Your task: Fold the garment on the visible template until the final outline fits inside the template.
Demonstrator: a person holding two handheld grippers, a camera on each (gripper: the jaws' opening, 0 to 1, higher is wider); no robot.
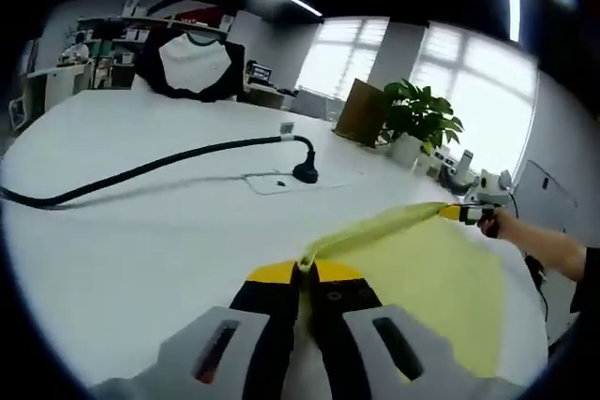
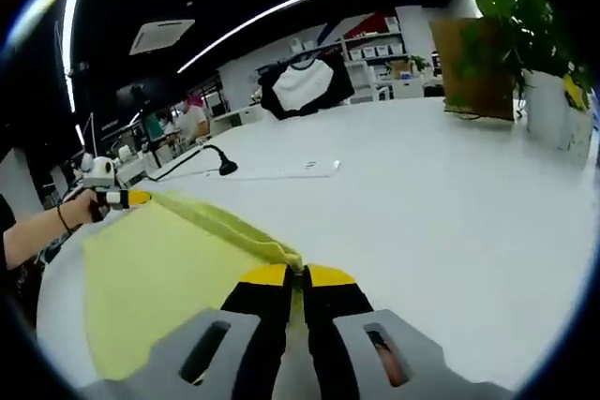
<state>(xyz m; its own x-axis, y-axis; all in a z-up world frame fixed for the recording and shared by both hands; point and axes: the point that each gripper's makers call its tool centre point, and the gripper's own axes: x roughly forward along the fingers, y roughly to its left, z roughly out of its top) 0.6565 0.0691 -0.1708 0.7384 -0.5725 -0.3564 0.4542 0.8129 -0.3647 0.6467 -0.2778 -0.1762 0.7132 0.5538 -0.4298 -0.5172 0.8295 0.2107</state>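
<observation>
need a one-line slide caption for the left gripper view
Left tool shut on one end of a yellow garment, right tool holding the other, edge stretched over the white table.

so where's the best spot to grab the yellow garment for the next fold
Probably along its raised top edge, at the corners. Each tool, left and right, is shut on a corner of the yellow garment. The edge stretches taut between them while the rest hangs, so come in along the edge.

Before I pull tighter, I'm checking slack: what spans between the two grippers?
The yellow garment, its edge stretched from the left gripper to the right gripper; left gripper view shows it.
</observation>
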